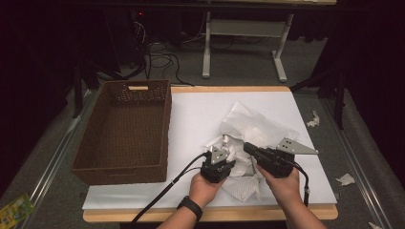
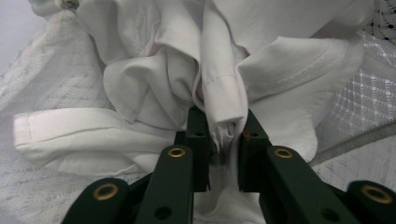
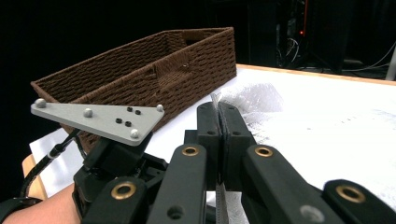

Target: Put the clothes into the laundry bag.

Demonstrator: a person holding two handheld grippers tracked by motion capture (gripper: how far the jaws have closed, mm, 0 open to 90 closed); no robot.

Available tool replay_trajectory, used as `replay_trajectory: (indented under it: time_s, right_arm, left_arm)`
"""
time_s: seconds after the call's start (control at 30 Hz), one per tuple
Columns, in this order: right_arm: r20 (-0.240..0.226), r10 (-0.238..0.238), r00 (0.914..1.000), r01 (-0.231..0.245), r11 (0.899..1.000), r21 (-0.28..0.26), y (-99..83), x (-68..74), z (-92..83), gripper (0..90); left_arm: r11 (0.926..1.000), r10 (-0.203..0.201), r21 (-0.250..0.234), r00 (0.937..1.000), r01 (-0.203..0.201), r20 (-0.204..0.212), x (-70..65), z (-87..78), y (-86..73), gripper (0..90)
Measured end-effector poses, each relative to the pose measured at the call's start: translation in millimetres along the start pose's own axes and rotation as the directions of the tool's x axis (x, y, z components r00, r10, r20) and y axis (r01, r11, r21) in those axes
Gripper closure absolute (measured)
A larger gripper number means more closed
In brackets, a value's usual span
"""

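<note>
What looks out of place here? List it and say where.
White scraps lie on the floor right of the table, another nearer the person. The white cloth sits crumpled, not flat. The brown basket sits square.

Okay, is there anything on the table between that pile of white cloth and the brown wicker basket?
Nothing visible. Both grippers already pinch folds of the white cloth: the left gripper and the right gripper. Between the cloth and the wicker basket on its left there is only bare white table surface.
</note>
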State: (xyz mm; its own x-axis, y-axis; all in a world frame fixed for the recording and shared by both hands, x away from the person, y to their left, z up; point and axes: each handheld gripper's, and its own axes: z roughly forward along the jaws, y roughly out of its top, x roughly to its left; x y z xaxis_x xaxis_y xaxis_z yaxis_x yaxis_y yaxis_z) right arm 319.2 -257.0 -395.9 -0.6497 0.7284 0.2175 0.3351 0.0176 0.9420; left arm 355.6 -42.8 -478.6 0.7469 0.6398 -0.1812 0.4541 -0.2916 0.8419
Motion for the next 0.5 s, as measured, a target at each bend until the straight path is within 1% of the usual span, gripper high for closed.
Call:
replay_trajectory:
  time_s: [0.1, 0.2, 0.27, 0.3, 0.33, 0.37, 0.4, 0.43, 0.5]
  right_arm:
    - [-0.011, -0.009, 0.9999, 0.009, 1.0, 0.003, 0.8, 2.5, 1.4, 89.5]
    - [-0.015, -0.013, 0.9998, 0.013, 1.0, -0.001, 1.6, 4.9, 2.5, 89.5]
    - [-0.016, -0.014, 0.9998, 0.014, 1.0, -0.003, 2.6, 5.8, 3.0, 89.5]
    - [-0.016, -0.017, 0.9997, 0.017, 1.0, -0.002, 3.0, 6.4, 2.8, 89.5]
    - [-0.023, -0.022, 0.9995, 0.022, 1.0, -0.006, 3.8, 7.6, 2.8, 89.5]
    - [-0.023, -0.024, 0.9994, 0.024, 1.0, -0.007, 4.2, 8.8, 2.6, 89.5]
    - [-0.03, -0.021, 0.9993, 0.021, 1.0, -0.008, 4.5, 10.1, 3.0, 89.6]
    - [-0.034, -0.029, 0.999, 0.028, 1.0, -0.008, 4.6, 10.5, 3.7, 89.6]
    - [-0.033, -0.026, 0.9991, 0.025, 1.0, -0.006, 5.0, 11.8, 4.6, 89.6]
  left_arm:
    - [0.999, 0.002, -0.045, 0.9997, -0.003, -0.023, -0.1, -10.4, -1.5, 81.3]
    - [0.9963, 0.004, -0.086, 0.9993, -0.007, -0.036, -1.0, -23.9, 0.6, 81.5]
    - [0.9935, 0.003, -0.113, 0.9996, -0.006, -0.029, -3.9, -34.8, 5.2, 81.5]
    - [0.9906, 0.013, -0.136, 0.9997, -0.016, -0.022, -8.2, -41.9, 8.8, 81.5]
    - [0.9872, 0.031, -0.156, 0.9993, -0.034, -0.022, -13.2, -45.5, 11.9, 81.5]
    - [0.9859, 0.054, -0.157, 0.9982, -0.058, -0.027, -17.6, -47.6, 15.3, 81.5]
    - [0.9851, 0.064, -0.158, 0.9975, -0.068, -0.03, -21.4, -47.6, 18.7, 81.5]
    - [0.984, 0.071, -0.162, 0.9971, -0.075, -0.028, -24.8, -45.4, 22.2, 81.5]
    - [0.984, 0.075, -0.16, 0.9968, -0.079, -0.026, -27.4, -38.6, 25.5, 81.5]
